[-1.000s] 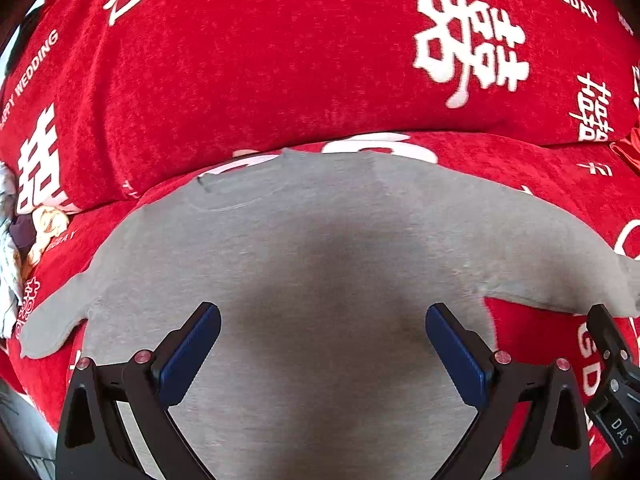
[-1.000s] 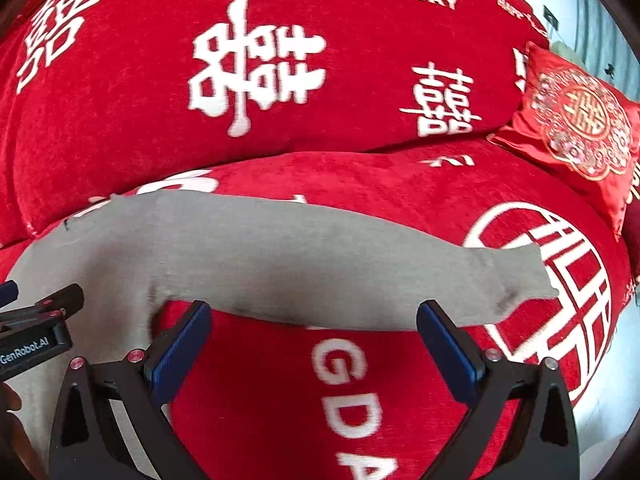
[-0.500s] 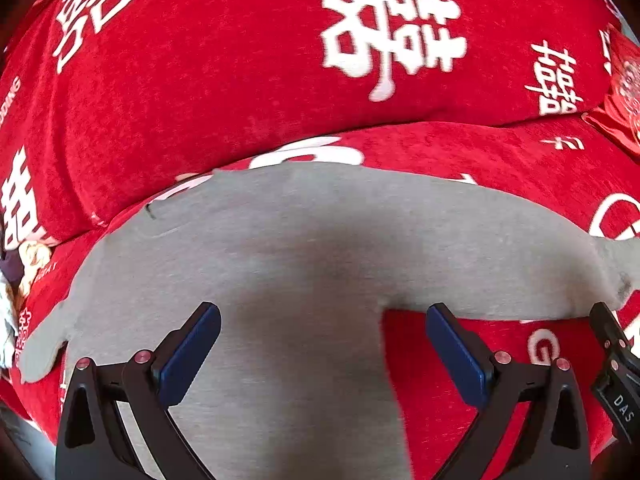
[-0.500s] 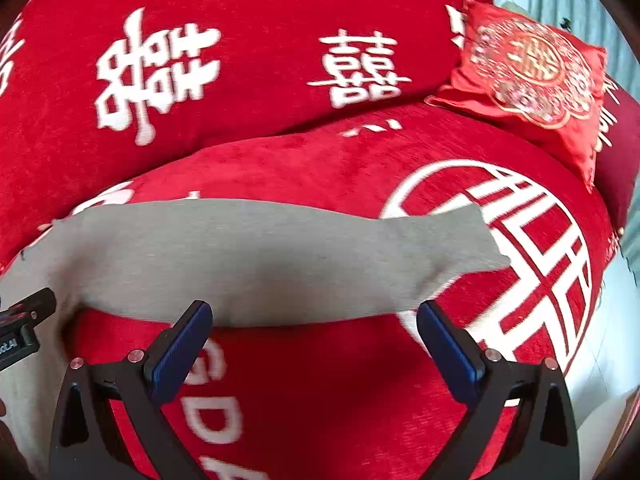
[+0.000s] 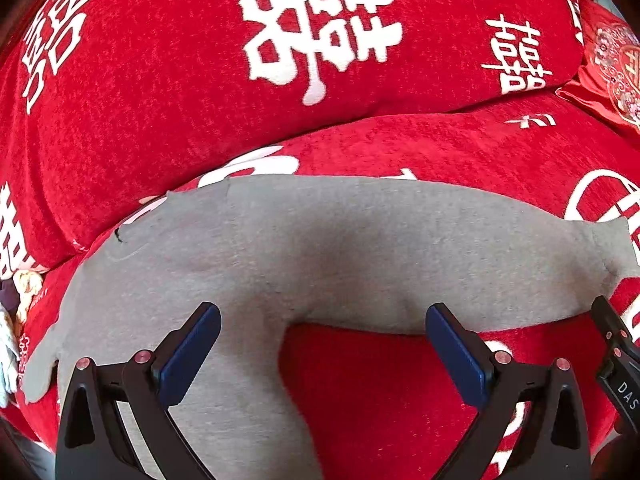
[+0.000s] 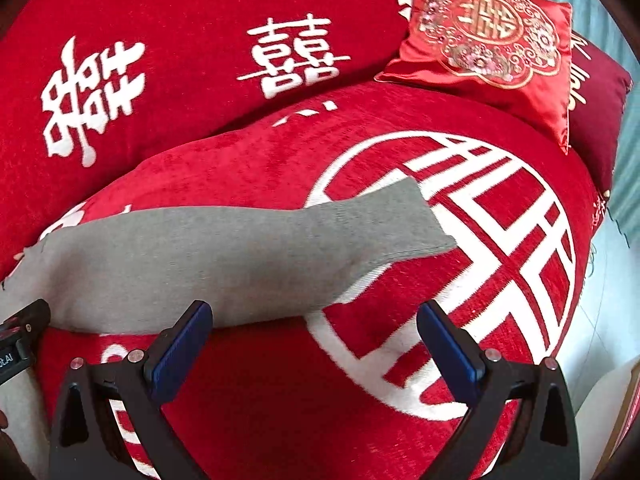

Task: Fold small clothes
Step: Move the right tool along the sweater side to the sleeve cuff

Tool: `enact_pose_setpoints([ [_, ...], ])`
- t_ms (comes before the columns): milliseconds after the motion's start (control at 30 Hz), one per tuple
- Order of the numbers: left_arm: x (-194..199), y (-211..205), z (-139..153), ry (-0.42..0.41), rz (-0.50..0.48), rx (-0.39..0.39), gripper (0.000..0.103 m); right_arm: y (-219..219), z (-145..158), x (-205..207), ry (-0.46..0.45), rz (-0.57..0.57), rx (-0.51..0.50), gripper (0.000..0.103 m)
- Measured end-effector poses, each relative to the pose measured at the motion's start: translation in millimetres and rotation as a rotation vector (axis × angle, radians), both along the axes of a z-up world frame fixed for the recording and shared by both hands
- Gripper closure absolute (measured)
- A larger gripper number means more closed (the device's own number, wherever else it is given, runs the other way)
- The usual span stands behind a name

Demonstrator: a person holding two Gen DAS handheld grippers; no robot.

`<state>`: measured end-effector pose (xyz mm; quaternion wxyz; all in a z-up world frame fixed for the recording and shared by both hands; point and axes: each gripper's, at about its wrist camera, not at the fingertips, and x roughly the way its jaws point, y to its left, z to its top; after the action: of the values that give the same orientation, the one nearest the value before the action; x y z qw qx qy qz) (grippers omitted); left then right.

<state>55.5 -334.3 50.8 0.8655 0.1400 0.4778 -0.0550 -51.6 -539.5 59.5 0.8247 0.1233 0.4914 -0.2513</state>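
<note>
A small grey long-sleeved top (image 5: 320,248) lies flat on a red sofa seat, body at the left and right sleeve stretched to the right. My left gripper (image 5: 322,352) is open and empty, hovering over the armpit where body and sleeve meet. In the right wrist view the sleeve (image 6: 240,256) runs from the left to its cuff (image 6: 416,220). My right gripper (image 6: 314,348) is open and empty, just in front of the sleeve's lower edge, near the cuff end.
The red sofa seat (image 6: 400,360) bears white characters, with a red backrest (image 5: 200,80) behind. An embroidered red cushion (image 6: 488,36) leans at the far right, a dark red one (image 6: 596,96) behind it. Pale cloth (image 5: 10,344) lies at the far left.
Both grippers have moved to the right along the top. The left one went from over the body to the armpit; the right one went toward the cuff. Both stayed open.
</note>
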Motion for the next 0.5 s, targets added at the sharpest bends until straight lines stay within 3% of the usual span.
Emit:
enact_pose_setpoints([
  [300, 2.2, -21.6, -3.6, 0.001, -0.025, 0.020, 0.000, -13.8, -7.4, -0.1, 0.000, -0.018, 0.019, 0.001],
  [500, 6.0, -29.1, -8.2, 0.003, -0.028, 0.028, 0.000, -22.1, -15.1, 6.9, -0.024, -0.039, 0.091, 0.001],
])
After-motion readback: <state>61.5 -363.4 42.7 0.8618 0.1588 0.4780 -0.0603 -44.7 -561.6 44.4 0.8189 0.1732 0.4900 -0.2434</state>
